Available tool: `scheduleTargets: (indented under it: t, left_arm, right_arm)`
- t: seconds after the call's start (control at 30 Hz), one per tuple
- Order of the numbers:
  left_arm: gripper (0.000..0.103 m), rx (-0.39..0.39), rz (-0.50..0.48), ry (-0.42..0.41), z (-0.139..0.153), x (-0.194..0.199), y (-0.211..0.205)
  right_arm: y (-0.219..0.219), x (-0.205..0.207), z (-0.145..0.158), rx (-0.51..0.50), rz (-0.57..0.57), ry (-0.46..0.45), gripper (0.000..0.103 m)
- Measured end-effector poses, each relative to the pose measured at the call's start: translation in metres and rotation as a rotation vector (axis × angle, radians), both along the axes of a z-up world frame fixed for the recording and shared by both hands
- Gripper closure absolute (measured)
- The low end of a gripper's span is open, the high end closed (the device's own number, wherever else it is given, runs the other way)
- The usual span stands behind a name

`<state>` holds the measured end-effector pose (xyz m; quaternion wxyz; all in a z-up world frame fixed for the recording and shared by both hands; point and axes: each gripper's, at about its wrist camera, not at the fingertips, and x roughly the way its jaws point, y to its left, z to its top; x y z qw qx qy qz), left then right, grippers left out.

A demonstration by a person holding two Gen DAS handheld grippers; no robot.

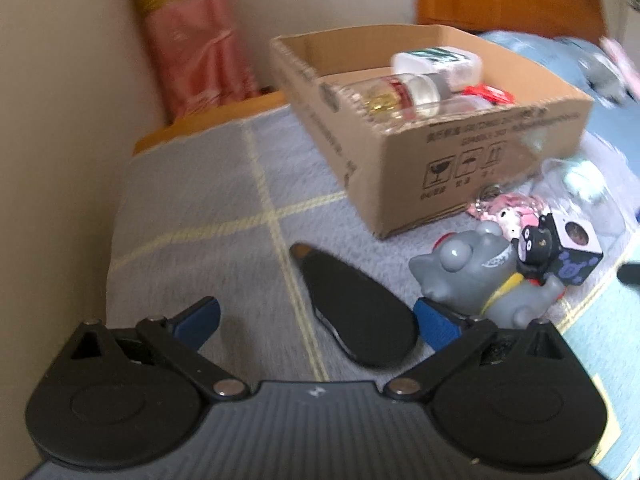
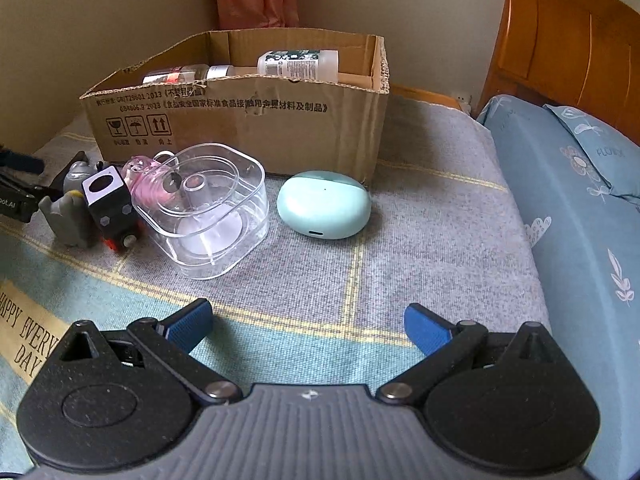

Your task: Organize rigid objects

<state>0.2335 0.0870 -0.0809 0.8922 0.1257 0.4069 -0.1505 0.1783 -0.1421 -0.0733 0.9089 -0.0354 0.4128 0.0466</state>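
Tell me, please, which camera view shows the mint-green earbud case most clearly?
The right wrist view shows it best: the mint-green earbud case lies sharp and whole on the blanket, in front of the cardboard box and beside the clear plastic container. The left wrist view is motion-blurred and shows at most a pale smear near its right edge.

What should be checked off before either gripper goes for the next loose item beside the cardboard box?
1. Left gripper open and holding nothing: ok.
2. Right gripper open and holding nothing: ok.
3. Cardboard box open on top, with bottles already lying inside: ok.
4. Black flat case lies just ahead of the left gripper, between its fingers' line: ok.
5. Mint earbud case stands apart from the clear plastic container, free to grasp: ok.
6. Grey cat figure free of its neighbours: not ok, the black dice toy sits against it.
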Motion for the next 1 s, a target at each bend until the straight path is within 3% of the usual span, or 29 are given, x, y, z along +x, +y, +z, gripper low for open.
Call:
scheduleTargets:
  t: [0.17, 0.47, 0.63, 0.7, 0.8, 1.0]
  left_arm:
    - [0.001, 0.021, -0.126, -0.017, 0.001, 0.011, -0.004]
    - [0.001, -0.044, -0.156, 0.028, 0.006, 0.017, 0.004]
    - [0.005, -0.129, -0.188, 0.023, 0.017, 0.012, 0.012]
    - [0.012, -0.157, -0.196, 0.029, 0.018, 0.017, 0.013]
    - [0.037, -0.182, -0.188, 0.053, 0.015, 0.026, 0.015]
    - [0.038, -0.248, -0.156, 0.059, 0.011, 0.043, 0.018]
  right_arm:
    - [-0.001, -0.001, -0.001, 0.002, 0.004, -0.007, 0.000]
    - [-0.002, -0.003, -0.001, 0.004, 0.010, -0.014, 0.000]
    - [-0.003, -0.004, -0.001, 0.006, 0.016, -0.025, 0.000]
    - [-0.004, -0.004, -0.002, 0.007, 0.017, -0.028, 0.000]
    - [-0.004, -0.004, -0.002, 0.008, 0.016, -0.030, 0.000]
    - [-0.004, -0.005, -0.002, 0.008, 0.015, -0.030, 0.000]
